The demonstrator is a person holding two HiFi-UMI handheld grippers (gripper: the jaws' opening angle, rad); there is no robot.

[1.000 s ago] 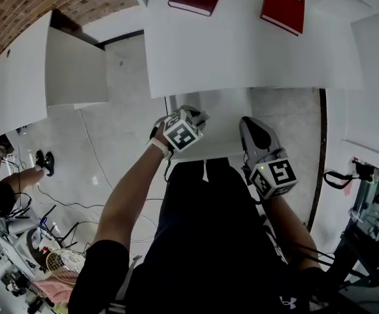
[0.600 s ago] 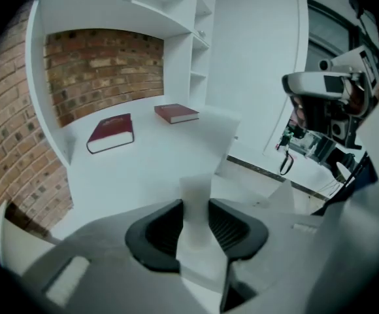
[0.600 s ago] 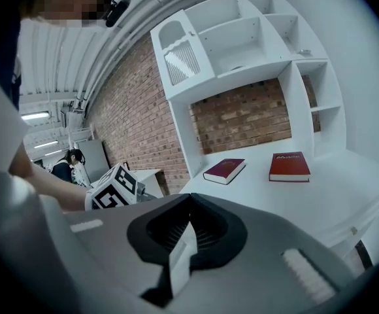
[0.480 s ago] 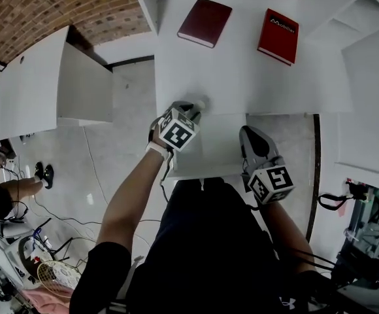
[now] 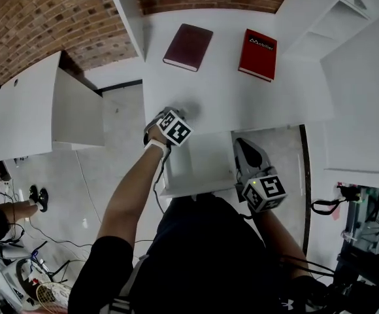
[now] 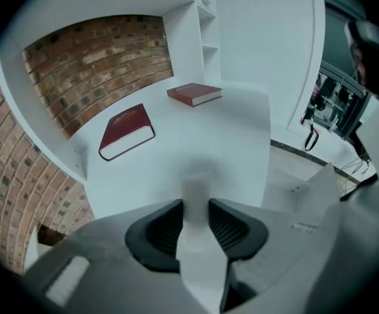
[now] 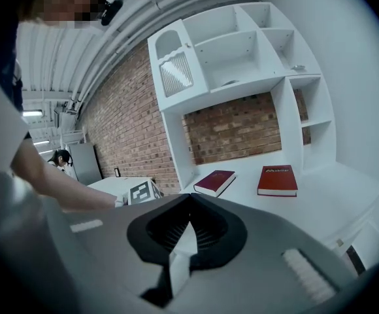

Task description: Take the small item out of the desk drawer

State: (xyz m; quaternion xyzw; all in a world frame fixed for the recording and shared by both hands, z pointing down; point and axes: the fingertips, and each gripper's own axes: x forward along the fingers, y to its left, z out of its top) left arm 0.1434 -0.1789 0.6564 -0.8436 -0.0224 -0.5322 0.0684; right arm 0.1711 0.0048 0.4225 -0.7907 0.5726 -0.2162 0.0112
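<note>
The white desk [image 5: 229, 90] carries a dark red book [image 5: 187, 46] and a bright red book [image 5: 257, 54] near its back edge. Under the front edge the drawer [image 5: 206, 159] stands open. The left gripper [image 6: 195, 218] is over the desk's front edge, its jaws clamped on a small white item [image 6: 195, 188]. The right gripper [image 7: 188, 205] is beside the drawer, jaws together and empty.
</note>
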